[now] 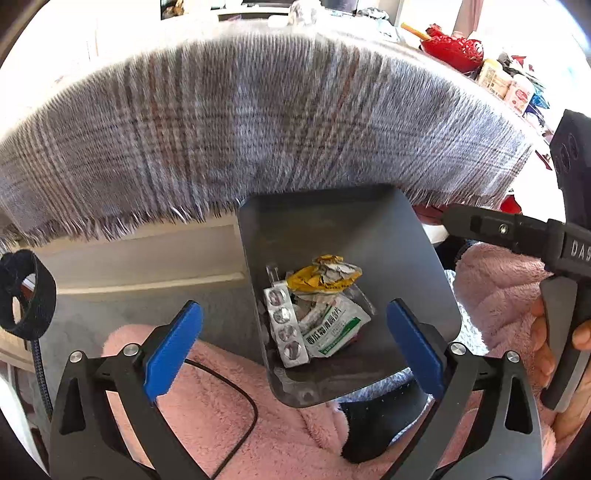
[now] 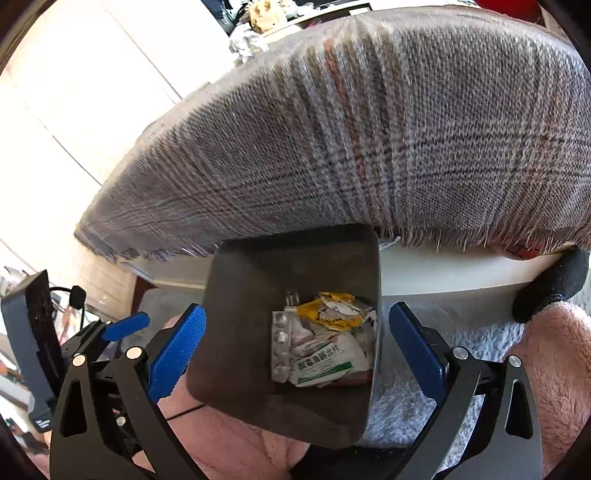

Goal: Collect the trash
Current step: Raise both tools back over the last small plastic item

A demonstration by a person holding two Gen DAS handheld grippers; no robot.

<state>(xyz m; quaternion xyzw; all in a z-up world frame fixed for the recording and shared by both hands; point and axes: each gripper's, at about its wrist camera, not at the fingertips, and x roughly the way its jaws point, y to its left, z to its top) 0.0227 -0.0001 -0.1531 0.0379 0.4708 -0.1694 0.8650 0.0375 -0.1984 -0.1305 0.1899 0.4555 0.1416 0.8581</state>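
Both the left tongs [image 1: 295, 354] and the right tongs [image 2: 297, 354] stand wide open and empty above the dark bin [image 1: 424, 258], which sits on the floor just below the fringed edge of the plaid cloth [image 1: 258, 122]. The trash, a blister pack [image 1: 286, 328], a green-printed sachet [image 1: 332, 328] and a crumpled yellow wrapper [image 1: 317, 277], lies at the bin's bottom. The drop looks done, so the next move likely calls for lifting away toward the worktop [image 1: 388, 29] for more litter.
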